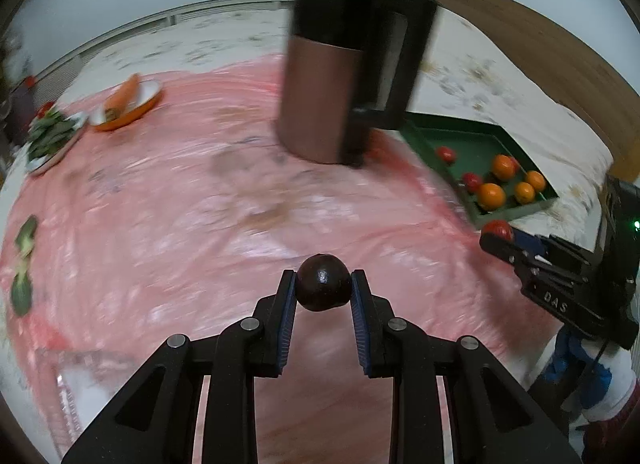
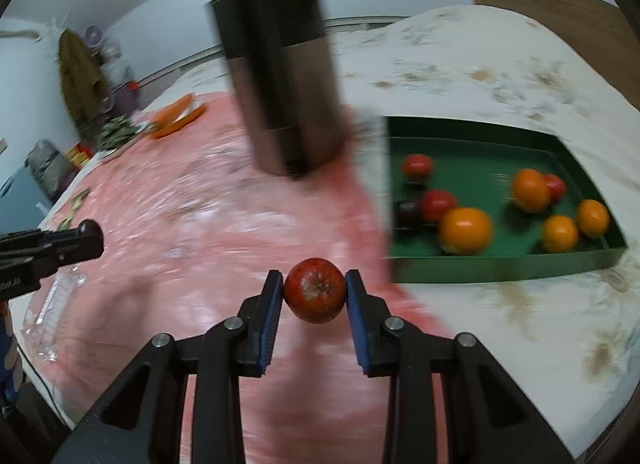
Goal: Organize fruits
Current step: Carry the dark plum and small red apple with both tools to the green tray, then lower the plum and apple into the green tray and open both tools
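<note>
Two cloths are seen on the table [image 2: 480, 76], pink [image 1: 160, 224] and floral. A green tray [image 2: 480, 268] holds oranges [image 2: 465, 231] and red fruit. A dark plum [image 1: 323, 283] is clamped in the left gripper [image 1: 324, 288], a red apple [image 2: 315, 290] in the right gripper [image 2: 315, 293], both above the pink cloth.

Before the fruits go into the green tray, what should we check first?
1. Left tongs hold the dark fruit tight: ok.
2. Right tongs hold the red apple tight: ok.
3. Green tray has bare room left: ok.
4. Tall jug stands beside the tray, close to the path: not ok.
5. Tongs far enough apart: ok.
6. Which spot each fruit belongs in: cannot tell.
</note>
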`<state>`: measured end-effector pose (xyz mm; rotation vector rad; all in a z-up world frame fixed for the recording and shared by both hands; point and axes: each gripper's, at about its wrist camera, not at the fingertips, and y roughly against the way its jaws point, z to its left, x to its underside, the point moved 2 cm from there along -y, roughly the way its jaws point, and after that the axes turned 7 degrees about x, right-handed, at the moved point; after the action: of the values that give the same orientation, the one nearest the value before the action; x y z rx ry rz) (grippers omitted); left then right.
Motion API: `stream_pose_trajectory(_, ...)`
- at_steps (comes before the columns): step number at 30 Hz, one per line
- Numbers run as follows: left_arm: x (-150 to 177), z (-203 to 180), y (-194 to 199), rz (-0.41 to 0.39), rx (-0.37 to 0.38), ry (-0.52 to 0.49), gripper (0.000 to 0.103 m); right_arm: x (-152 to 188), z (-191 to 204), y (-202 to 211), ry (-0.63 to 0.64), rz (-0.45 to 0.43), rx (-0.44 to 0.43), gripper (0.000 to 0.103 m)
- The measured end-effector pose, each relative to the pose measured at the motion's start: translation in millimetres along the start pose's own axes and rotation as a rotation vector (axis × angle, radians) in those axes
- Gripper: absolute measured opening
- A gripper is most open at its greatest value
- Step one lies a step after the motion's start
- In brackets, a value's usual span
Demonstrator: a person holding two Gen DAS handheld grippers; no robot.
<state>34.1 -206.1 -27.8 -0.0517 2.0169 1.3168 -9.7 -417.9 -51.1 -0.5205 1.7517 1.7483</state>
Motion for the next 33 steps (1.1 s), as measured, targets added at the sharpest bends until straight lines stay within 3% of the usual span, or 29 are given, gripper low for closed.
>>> stream_pose_trajectory(7,-32,-59,-39,0.018,0.059,-0.086,0.023,-10,-78,-4,-0.08,-0.037,0.094,0.052)
stream_pose_trajectory(14,-68,-107,-77,0.02,0.107,-0.154,0.023,-24,-127,-15,-0.113,-0.057,0.142,0.052)
stream_pose_trajectory(25,-124,-159,-155,0.031,0.102,-0.229,0.023,-29,-151,-45,-0.077,-0.048,0.174,0.052)
stream_pose_trajectory(33,-131,-175,-206,0.082,0.063,-0.281,0.023,-24,-146,-58,-0.031,-0.031,0.185,0.052)
